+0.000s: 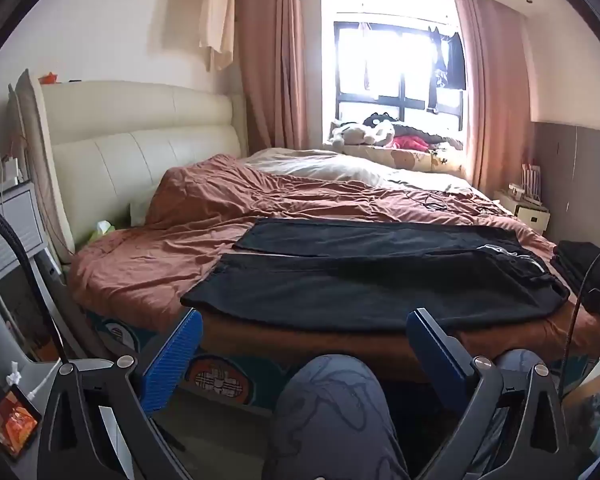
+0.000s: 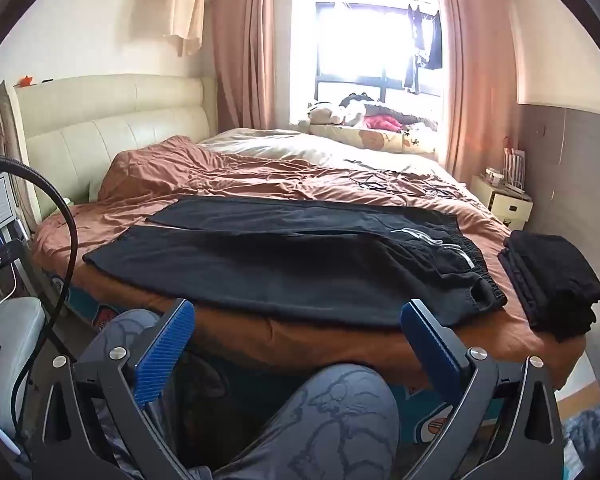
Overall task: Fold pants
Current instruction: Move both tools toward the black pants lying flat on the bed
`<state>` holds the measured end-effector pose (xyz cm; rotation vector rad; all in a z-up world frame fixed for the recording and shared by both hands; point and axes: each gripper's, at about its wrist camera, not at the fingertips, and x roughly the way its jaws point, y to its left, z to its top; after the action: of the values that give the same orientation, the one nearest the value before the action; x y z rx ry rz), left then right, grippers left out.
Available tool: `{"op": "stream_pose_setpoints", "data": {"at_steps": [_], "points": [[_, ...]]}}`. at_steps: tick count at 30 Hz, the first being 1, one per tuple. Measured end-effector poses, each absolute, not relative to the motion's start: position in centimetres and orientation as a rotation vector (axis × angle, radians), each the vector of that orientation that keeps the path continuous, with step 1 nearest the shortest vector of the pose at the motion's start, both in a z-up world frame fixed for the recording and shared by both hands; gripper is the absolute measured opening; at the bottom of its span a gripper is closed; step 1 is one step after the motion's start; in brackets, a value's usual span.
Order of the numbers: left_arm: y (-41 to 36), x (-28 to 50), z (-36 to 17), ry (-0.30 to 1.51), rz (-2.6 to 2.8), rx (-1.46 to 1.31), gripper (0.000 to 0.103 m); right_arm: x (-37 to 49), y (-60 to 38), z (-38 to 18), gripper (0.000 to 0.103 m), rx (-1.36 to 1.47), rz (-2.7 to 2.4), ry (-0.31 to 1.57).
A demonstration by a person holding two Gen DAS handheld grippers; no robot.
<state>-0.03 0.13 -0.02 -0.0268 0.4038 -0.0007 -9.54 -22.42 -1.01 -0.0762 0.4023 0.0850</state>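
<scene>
Pants (image 1: 364,280), black, lie spread flat across the near edge of the bed (image 1: 148,256), filling the middle of both frames, with the two legs running toward the left of the frame and the elastic waistband at the right, where a white drawstring shows. I hold the left gripper (image 1: 304,334) low in the bottom centre of its view, short of the cloth, its blue pads spread wide and pinching nothing; the right gripper (image 2: 298,324) sits the same way, spread and empty, just below the near hem. At the right edge of the right wrist view a stack of folded dark clothes (image 2: 552,280) rests beside the waistband, apart from it. My patterned knee (image 2: 340,420) fills the bottom of the frame, against the bed's side. The risk I see is in the grab: the fabric lies in two layers, so a shallow pinch would likely catch only the top one and drag the leg crooked. The rust-coloured duvet (image 1: 204,208) beneath is already rumpled, and a deep pinch could take it up too. The hem overhangs the edge, so a one-sided pull may slide the garment to the floor.
</scene>
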Motion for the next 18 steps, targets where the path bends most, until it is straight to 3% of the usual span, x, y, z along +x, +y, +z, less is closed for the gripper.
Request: {"op": "stream_pose_setpoints", "data": {"at_steps": [18], "points": [[1.0, -0.1, -0.2, 0.422, 0.021, -0.005, 0.103, -9.7, -22.3, -1.2, 0.103, -0.068, 0.091, 0.414]]}}
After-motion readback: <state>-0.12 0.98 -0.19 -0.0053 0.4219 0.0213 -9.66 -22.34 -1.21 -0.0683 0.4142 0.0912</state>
